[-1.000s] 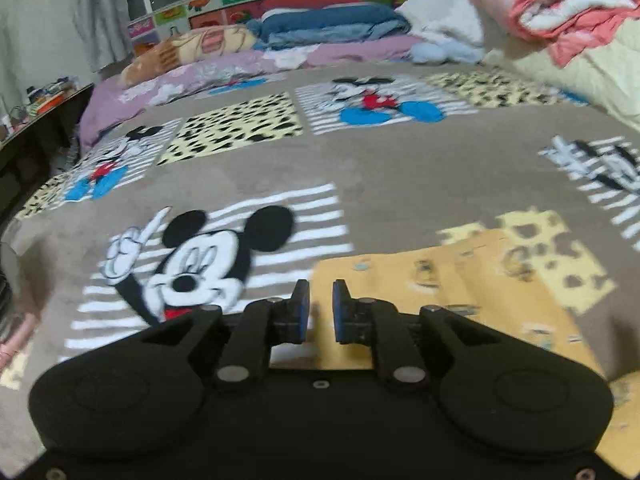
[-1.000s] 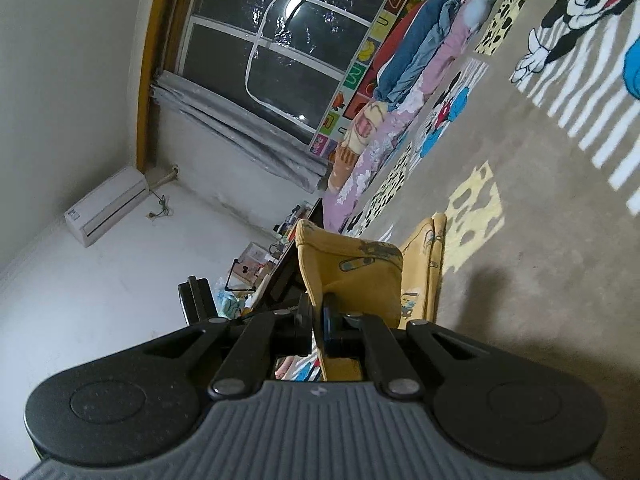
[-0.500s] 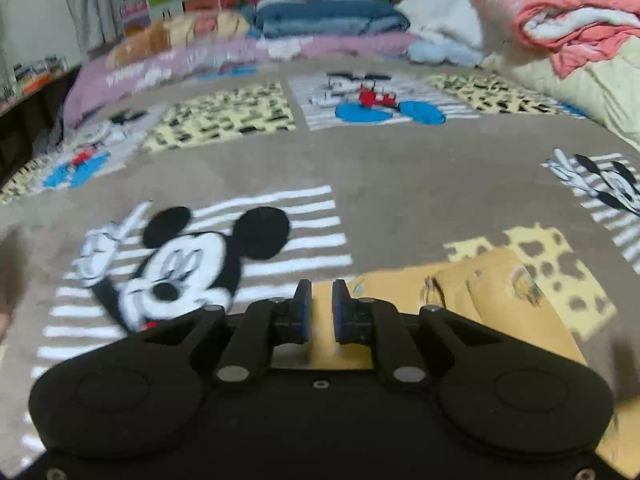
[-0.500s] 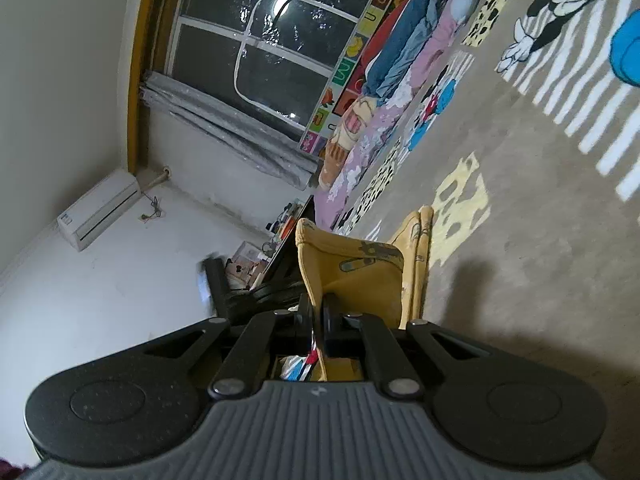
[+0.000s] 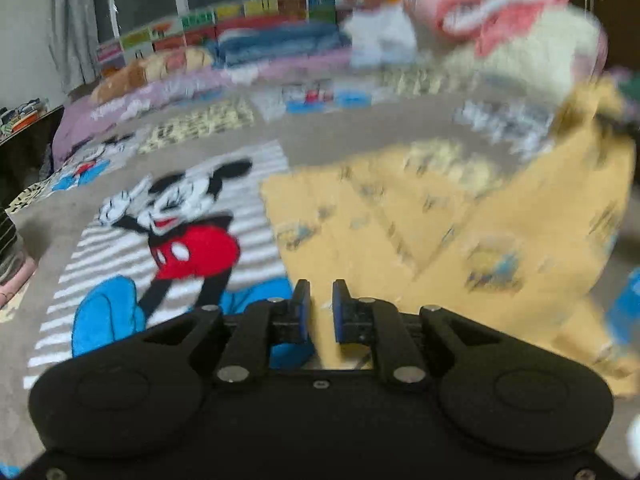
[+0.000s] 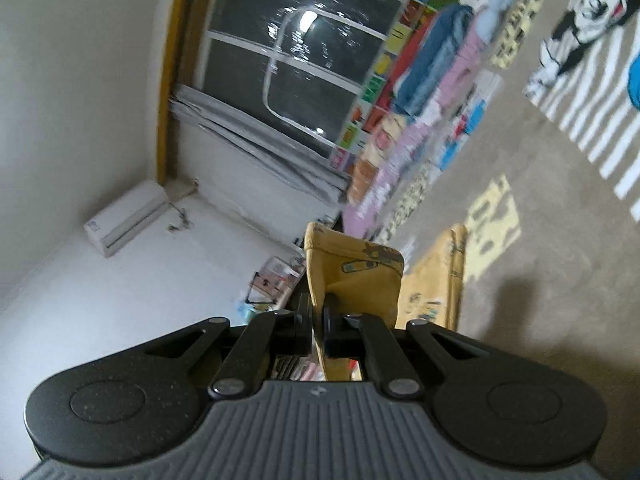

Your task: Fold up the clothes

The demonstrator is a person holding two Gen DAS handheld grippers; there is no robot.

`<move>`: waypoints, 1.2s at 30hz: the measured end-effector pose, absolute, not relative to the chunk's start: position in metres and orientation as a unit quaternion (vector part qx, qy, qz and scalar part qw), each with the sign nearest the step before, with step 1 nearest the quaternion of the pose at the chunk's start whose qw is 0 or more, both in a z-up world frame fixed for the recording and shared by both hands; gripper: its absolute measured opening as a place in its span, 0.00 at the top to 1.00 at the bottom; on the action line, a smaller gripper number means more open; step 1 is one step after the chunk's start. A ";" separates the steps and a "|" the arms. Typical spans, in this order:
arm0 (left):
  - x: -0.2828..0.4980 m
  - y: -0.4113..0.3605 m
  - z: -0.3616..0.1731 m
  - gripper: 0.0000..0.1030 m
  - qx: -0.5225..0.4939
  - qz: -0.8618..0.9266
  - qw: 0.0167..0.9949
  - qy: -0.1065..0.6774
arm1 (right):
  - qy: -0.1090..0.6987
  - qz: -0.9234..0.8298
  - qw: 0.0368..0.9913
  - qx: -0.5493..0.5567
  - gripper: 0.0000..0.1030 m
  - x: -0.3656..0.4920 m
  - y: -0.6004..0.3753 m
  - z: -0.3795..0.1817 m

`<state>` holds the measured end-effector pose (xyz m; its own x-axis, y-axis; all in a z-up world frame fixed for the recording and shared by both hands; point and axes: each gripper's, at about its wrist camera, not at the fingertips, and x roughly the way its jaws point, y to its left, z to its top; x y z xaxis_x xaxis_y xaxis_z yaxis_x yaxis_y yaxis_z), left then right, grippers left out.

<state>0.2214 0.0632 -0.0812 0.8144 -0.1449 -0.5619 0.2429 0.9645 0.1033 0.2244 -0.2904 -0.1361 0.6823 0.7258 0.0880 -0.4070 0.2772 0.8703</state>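
A yellow printed garment (image 5: 460, 236) lies spread on the Mickey Mouse blanket (image 5: 188, 248), its right side lifted into the air. My left gripper (image 5: 318, 308) is raised above the blanket with its jaws slightly apart and nothing between them. In the right wrist view my right gripper (image 6: 318, 320) is shut on a folded edge of the yellow garment (image 6: 360, 276) and holds it up off the blanket (image 6: 540, 240). The left view is blurred by motion.
Folded quilts and pillows (image 5: 280, 44) line the far edge of the bed under a window (image 6: 304, 60). A pink and cream bedding pile (image 5: 512, 28) sits at the far right. A dark shelf (image 5: 24, 136) stands at the left.
My left gripper has pulled back and up from the garment, so more of the blanket and cloth shows. The right gripper keeps its hold and has lifted the cloth's right side.
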 end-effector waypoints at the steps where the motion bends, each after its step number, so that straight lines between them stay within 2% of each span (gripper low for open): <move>1: 0.214 0.064 -0.079 0.91 0.083 -0.107 0.949 0.285 | 0.167 0.362 0.782 0.479 0.93 0.222 -0.292 -0.136; 8: 0.139 0.063 -0.083 0.91 0.094 -0.156 0.943 0.278 | 0.203 0.335 0.793 0.466 0.93 0.233 -0.288 -0.145; 13: 0.127 0.054 -0.106 0.91 0.146 -0.186 0.921 0.309 | 0.219 0.317 0.797 0.464 0.93 0.231 -0.286 -0.154; 18: 0.119 0.066 -0.098 0.91 0.107 -0.189 0.933 0.288 | 0.216 0.299 0.809 0.457 0.93 0.225 -0.288 -0.154; 21: 0.128 0.066 -0.110 0.91 0.124 -0.205 0.915 0.324 | 0.215 0.286 0.815 0.456 0.93 0.225 -0.287 -0.154; 27: 0.129 0.077 -0.088 0.91 0.072 -0.235 0.927 0.284 | 0.215 0.248 0.831 0.448 0.93 0.227 -0.286 -0.146; 29: 0.134 0.074 -0.101 0.90 0.088 -0.253 0.910 0.317 | 0.222 0.231 0.833 0.450 0.93 0.230 -0.285 -0.143; 31: 0.127 0.072 -0.112 0.90 0.117 -0.262 0.904 0.316 | 0.234 0.219 0.836 0.444 0.93 0.234 -0.281 -0.137; 32: 0.124 0.073 -0.109 0.83 0.116 -0.267 0.904 0.314 | 0.242 0.215 0.836 0.444 0.93 0.236 -0.280 -0.134; 33: 0.122 0.075 -0.106 0.69 0.110 -0.277 0.903 0.311 | 0.250 0.212 0.834 0.444 0.93 0.239 -0.277 -0.131; 34: 0.118 0.077 -0.105 0.39 0.106 -0.283 0.904 0.302 | 0.257 0.210 0.834 0.441 0.93 0.242 -0.275 -0.127; 36: 0.111 0.078 -0.103 0.38 0.114 -0.277 0.913 0.279 | 0.265 0.210 0.839 0.426 0.93 0.247 -0.267 -0.117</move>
